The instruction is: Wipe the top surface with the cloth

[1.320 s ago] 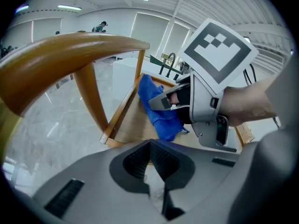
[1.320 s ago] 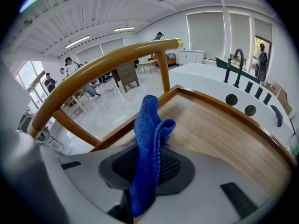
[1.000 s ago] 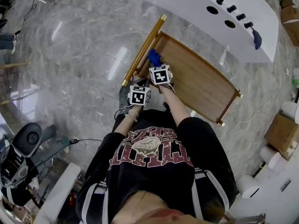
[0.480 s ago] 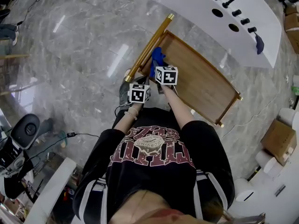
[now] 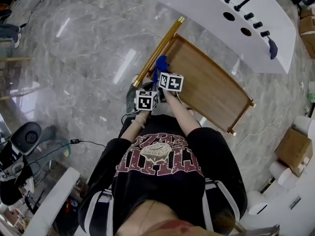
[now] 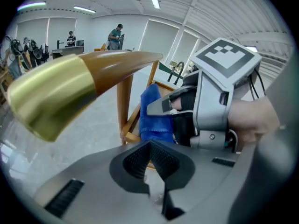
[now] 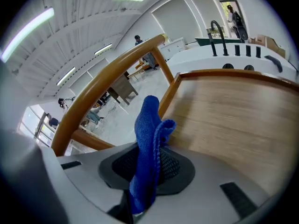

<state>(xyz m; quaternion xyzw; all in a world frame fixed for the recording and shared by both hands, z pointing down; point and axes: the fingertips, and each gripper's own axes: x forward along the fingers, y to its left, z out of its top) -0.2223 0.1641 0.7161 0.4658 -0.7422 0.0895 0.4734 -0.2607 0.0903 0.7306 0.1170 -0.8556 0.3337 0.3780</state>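
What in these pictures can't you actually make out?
Right gripper view: whether the blue cloth clamped in the right gripper touches the wooden top; no contact point shows.
Head view: that gripper's jaws, hidden under its marker cube.
Head view: the dark item on the white counter, too small to name.

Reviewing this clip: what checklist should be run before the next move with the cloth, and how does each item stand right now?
1. Cloth gripped: ok. The right gripper is shut on the blue cloth.
2. Cloth touching the wooden top: cannot tell. Its free end stands up near the corner.
3. Wiping path: ok. The top shows bare.
4. Left gripper out of the way: ok. It is shut, empty, and off the top, by the end of the handle bar.
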